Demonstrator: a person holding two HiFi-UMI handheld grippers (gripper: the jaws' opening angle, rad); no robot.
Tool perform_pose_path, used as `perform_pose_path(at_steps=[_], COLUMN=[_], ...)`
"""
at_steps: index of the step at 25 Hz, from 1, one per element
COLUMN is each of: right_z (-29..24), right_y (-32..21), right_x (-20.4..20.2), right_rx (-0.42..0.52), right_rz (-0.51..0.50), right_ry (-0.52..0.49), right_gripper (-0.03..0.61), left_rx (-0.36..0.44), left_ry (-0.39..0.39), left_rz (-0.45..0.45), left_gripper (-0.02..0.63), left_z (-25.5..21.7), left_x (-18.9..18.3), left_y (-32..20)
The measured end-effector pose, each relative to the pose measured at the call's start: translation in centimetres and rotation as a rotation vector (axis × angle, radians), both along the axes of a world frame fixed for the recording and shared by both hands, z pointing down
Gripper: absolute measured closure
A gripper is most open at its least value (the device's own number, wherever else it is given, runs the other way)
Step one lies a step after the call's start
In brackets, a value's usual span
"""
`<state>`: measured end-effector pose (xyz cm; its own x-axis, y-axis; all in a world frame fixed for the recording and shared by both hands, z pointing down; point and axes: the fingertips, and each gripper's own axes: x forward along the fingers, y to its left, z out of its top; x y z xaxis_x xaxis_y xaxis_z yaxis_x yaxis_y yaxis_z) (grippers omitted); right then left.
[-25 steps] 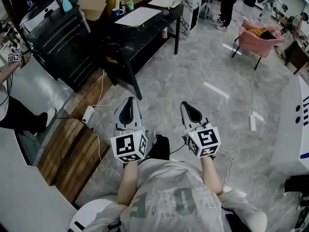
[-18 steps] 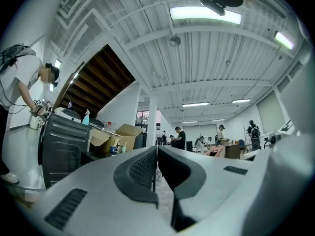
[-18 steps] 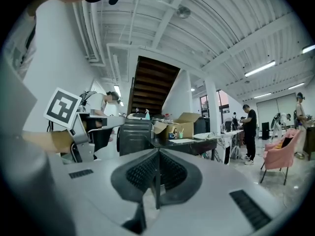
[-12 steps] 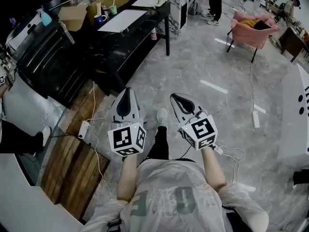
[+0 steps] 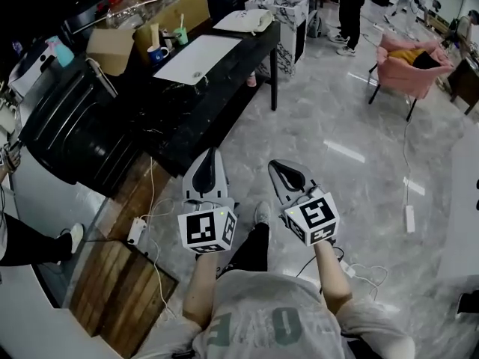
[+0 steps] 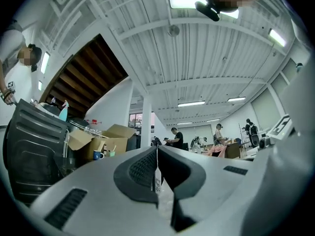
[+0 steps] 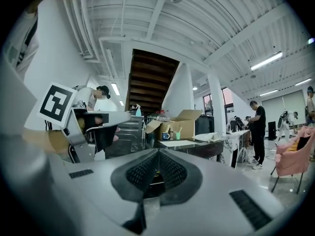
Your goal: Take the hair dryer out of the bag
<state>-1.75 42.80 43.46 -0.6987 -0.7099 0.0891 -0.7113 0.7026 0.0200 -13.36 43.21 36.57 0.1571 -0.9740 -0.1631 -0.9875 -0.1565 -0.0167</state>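
I see no hair dryer and nothing I can tell as a bag in any view. My left gripper (image 5: 213,157) is held out in front of the body over the grey floor, jaws shut with nothing between them; its pads meet in the left gripper view (image 6: 156,155). My right gripper (image 5: 278,169) is beside it, also shut and empty, as the right gripper view (image 7: 158,154) shows. Both point toward a black table (image 5: 238,64) ahead and to the left. A black ribbed case (image 5: 71,129) stands at the table's left.
On the table lie a white sheet (image 5: 198,57), a blue mug (image 5: 156,53) and an open cardboard box (image 5: 153,10). A power strip (image 5: 135,231) and cables lie on the floor by wooden boards (image 5: 120,275). A pink chair (image 5: 415,62) stands far right; a person (image 5: 352,6) stands behind.
The whole view has shifted: the black table and the ribbed case have come nearer and lower in the picture. Both grippers kept their place before the body, still shut.
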Motion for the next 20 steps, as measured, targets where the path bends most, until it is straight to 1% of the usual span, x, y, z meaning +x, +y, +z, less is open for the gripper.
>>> perform_pose_path(at_steps=[6,10,14,16,18,20], right_z=[-2.3,-4.6,-6.4,-7.0,-7.1,-7.1], right_y=[-11.4,-19.8,-27.4,-30.5,-32.7,-34.5], right_x=[-2.7,-4.9,-6.1,-6.5,-6.8,-7.6], right_rx=[-0.029,-0.043,-0.035,-0.017,-0.007,-0.010], right_rz=[-0.002,-0.020,-0.002,0.021,0.036,0.034], right_ry=[0.000,-0.004,-0.018,-0.024,-0.018,-0.015], right_gripper=[0.547,0.547,0.548,0.547,0.548,0.547], left_rx=[-0.016,-0.027,-0.007,-0.007,-0.035,-0.060], left_ry=[0.028,0.036,0.038,0.041,0.056,0.036], left_rz=[-0.009,-0.009,-0.010,-0.017,-0.034,-0.044], left_gripper=[0.583,0.583,0.583,0.583,0.583,0.583], left_z=[-2.0,-3.8,-5.2,-5.2,-4.9,-5.2], left_x=[-2.4,-4.1,-5.4,-6.2,-7.0,-7.4], left_y=[-11.2,-19.9,-27.3,-30.3,-32.8,-34.6])
